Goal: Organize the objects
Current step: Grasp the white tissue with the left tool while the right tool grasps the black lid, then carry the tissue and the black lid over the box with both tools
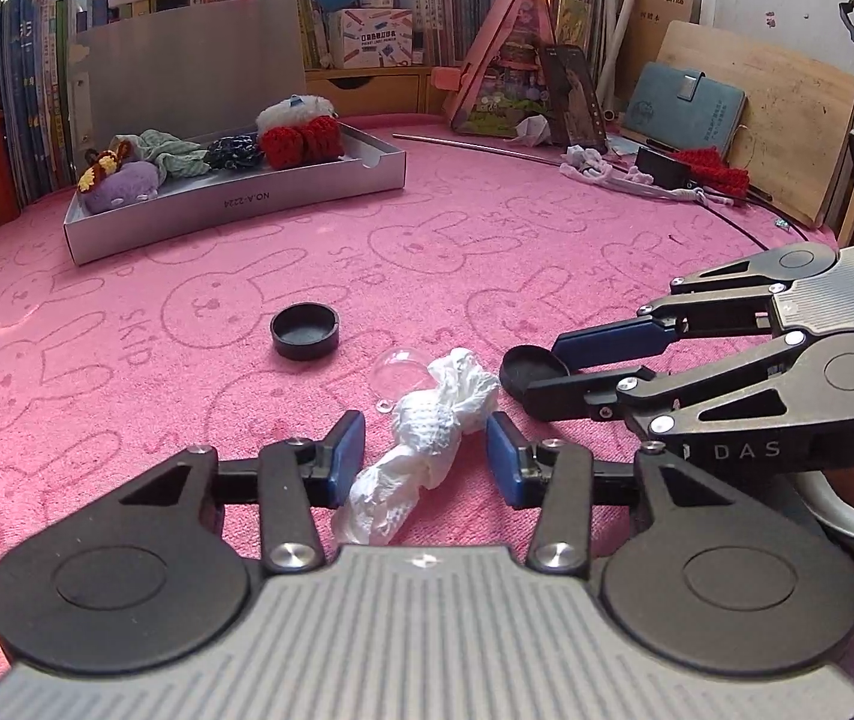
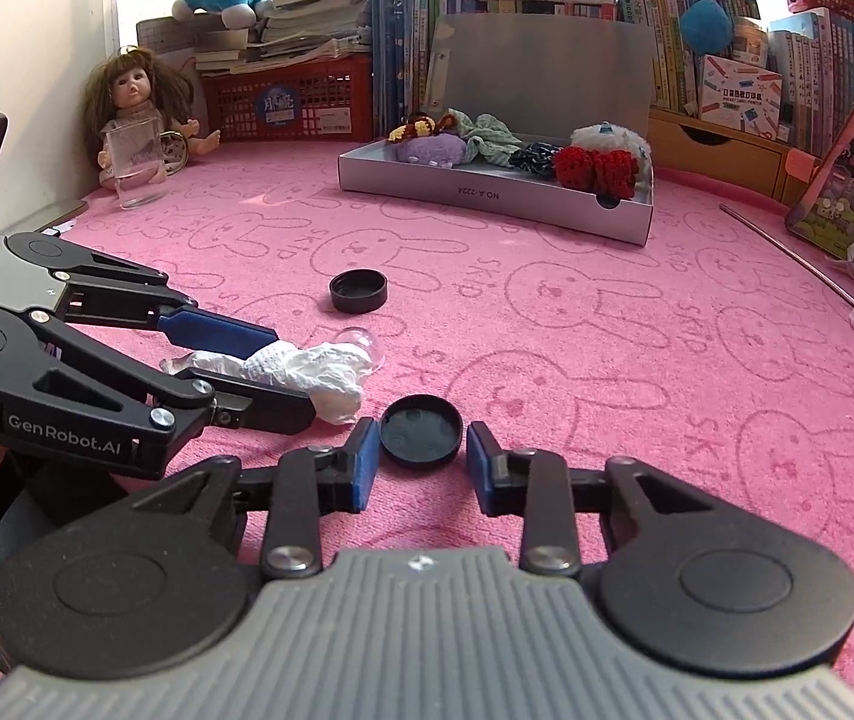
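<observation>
Pink bunny-print cloth (image 2: 577, 312) covers the worktop, and we note 2 tools at work on it. Our left tool (image 1: 425, 450) stands released, its pads either side of the white knit (image 1: 427, 438) without pressing it. Our right tool (image 2: 421, 456) is likewise released, bracketing 1 black cap (image 2: 421, 431) that lies flat, hollow side up. A 2nd cap (image 2: 358, 291) sits apart, further out, and a clear dome (image 2: 361, 343) rests against the far end of the knit.

We judge the step to be a double pick-up for the grey box (image 2: 577, 204), which already holds several knitted pieces. To do it well, we would close the left pads on the firm middle of the knit, not its loose ends, and keep clear of the dome. The cap is low; the right pads should go down to the cloth before closing.

Room is good: open cloth lies between us and the box. The 2 tools sit close together, so we would lift 1 first.
</observation>
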{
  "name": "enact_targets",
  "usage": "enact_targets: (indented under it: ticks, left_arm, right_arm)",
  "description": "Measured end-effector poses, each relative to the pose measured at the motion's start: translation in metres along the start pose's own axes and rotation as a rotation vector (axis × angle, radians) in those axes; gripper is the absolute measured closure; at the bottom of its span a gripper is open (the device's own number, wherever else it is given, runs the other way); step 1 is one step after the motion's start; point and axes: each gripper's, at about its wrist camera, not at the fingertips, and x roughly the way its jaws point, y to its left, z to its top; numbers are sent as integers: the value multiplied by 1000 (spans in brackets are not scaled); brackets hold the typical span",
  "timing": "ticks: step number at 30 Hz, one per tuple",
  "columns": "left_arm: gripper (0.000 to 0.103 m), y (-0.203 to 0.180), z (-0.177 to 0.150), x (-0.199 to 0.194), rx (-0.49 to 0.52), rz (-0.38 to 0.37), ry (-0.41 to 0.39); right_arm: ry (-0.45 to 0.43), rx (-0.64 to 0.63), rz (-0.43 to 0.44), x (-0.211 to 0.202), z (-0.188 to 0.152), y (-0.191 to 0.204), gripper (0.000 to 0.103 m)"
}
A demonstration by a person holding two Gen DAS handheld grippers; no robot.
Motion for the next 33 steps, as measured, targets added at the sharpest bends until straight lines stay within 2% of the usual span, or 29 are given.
enact_targets:
  ticks: [2,4,5,9,11,14,25,33]
  left_arm:
    - [52,-5,-2,2,34,28,-9]
    - [52,-8,-3,3,46,44,-16]
    - [51,-9,-4,3,47,48,-19]
    - [52,-11,-6,2,38,65,-33]
    - [58,-13,-7,0,36,60,-40]
    - [64,-16,-8,-1,25,52,-44]
    - [68,-11,-6,-3,-32,73,-47]
    - [68,-10,-1,-6,-55,84,-56]
  right_arm:
    - [-6,8,-6,1,0,0,60]
    - [-11,16,-16,3,0,0,51]
    - [-15,21,-20,3,0,0,50]
    - [-21,11,-31,3,-2,2,50]
    - [-22,3,-33,3,-3,3,50]
    - [-23,4,-30,3,-3,4,53]
    - [-29,13,-39,3,-4,4,66]
    - [-36,13,-40,0,-1,2,67]
